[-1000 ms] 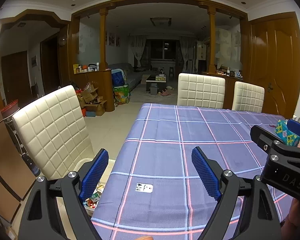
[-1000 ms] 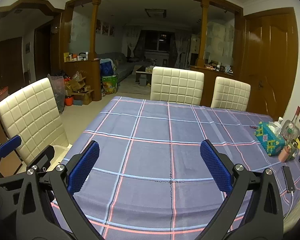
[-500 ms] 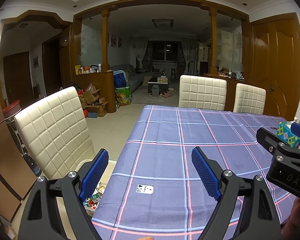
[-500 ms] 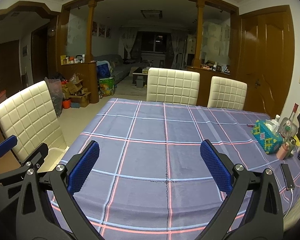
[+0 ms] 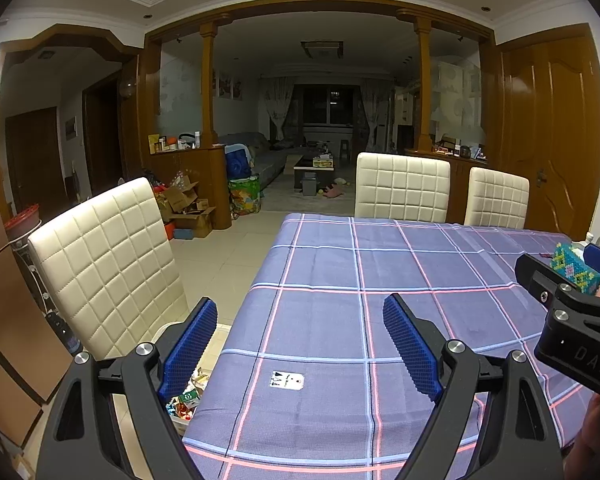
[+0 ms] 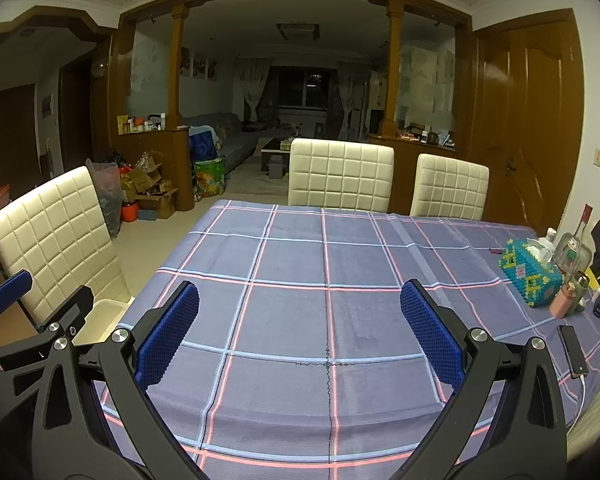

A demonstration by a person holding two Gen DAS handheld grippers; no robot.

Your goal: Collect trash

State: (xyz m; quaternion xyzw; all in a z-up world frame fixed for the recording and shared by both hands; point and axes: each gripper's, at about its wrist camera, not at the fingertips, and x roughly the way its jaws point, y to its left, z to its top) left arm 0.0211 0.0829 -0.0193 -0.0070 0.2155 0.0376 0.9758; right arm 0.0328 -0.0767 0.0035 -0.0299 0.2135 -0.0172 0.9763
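My left gripper is open and empty, held above the near left corner of the table with the blue plaid cloth. My right gripper is open and empty above the table's near edge. A white bin with colourful wrappers sits on the floor beside the table, below the left gripper's left finger. A small white label lies on the cloth. The right gripper's side shows in the left wrist view; the left gripper shows in the right wrist view.
Cream quilted chairs stand at the left and far side of the table. A beaded tissue box, bottles, a pink cup and a phone on a cable sit at the right edge. Cardboard boxes clutter the floor.
Both grippers have tilted up and drawn back slightly, so the table sits lower in both views. Both stay open and empty.
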